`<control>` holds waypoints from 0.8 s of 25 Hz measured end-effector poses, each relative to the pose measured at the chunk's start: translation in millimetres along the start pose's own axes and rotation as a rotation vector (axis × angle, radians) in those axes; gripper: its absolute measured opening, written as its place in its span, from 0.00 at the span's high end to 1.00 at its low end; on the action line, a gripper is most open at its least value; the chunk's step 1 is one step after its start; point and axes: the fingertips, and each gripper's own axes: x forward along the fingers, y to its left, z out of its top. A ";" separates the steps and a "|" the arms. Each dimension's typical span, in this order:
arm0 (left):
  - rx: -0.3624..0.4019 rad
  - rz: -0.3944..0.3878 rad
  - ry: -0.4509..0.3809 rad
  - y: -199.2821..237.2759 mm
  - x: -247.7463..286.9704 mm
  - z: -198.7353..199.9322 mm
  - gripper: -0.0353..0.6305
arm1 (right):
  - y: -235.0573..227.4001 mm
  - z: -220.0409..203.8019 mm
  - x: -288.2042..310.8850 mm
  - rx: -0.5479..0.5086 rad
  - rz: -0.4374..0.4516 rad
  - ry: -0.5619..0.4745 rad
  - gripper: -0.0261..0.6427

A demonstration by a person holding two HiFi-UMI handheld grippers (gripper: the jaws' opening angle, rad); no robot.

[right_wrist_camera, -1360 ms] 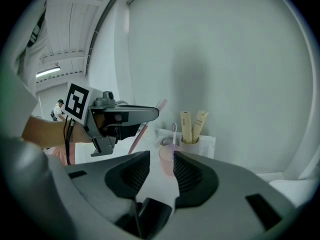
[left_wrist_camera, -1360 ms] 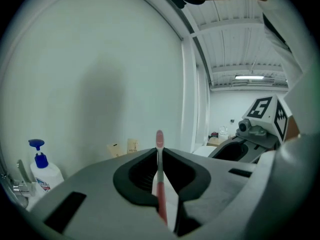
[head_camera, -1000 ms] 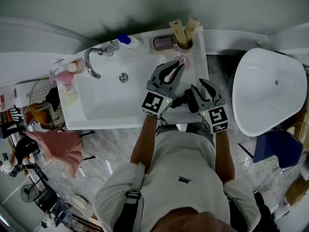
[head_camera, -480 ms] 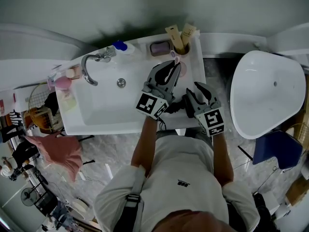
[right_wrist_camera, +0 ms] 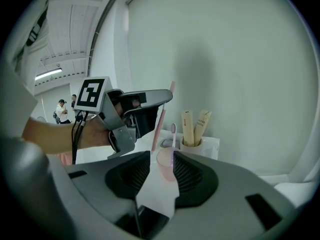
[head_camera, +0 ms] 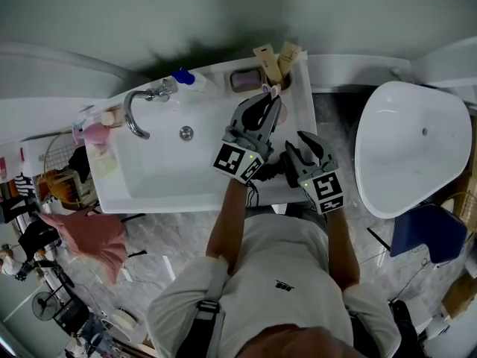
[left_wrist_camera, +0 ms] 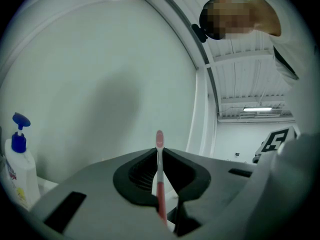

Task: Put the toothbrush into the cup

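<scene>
One toothbrush (left_wrist_camera: 160, 184) clamped upright in left gripper (head_camera: 267, 104) fingers, low end just above pink cup (right_wrist_camera: 166, 165) rim. Right gripper (head_camera: 303, 142) fingers apart, empty. Step: insertion. Next: lower straight in, then release.

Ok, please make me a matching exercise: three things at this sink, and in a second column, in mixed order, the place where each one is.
Things:
1. pink toothbrush
2. purple toothbrush
3. blue-capped pump bottle

Places:
A. beside the faucet
B. clamped between the fingers of the left gripper
C. standing in the pink cup

Pairs: 1-B, 2-C, 3-A
</scene>
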 end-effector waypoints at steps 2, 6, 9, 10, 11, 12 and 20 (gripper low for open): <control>-0.003 0.002 -0.002 1.6 3.0 -3.0 0.87 | -0.3 -2.1 2.4 -0.001 0.001 0.006 0.73; -0.009 0.004 -0.004 4.9 8.8 -9.6 0.87 | 0.6 0.4 6.5 0.010 0.007 0.002 0.73; -0.014 0.012 0.001 9.3 12.0 -17.2 0.87 | -0.2 -3.8 9.9 0.006 0.011 0.010 0.73; -0.015 0.015 0.005 10.6 12.9 -19.9 0.87 | -0.6 -5.7 10.8 0.004 0.012 0.014 0.73; -0.016 0.018 0.008 11.8 13.8 -22.4 0.87 | -0.8 -6.3 11.7 0.005 0.014 0.015 0.73; -0.015 0.020 0.010 12.8 14.7 -24.8 0.87 | -1.0 -5.8 12.6 0.009 0.014 0.014 0.73; -0.001 0.028 0.044 15.4 16.8 -42.8 0.87 | -6.1 -10.7 17.6 0.017 0.011 0.024 0.73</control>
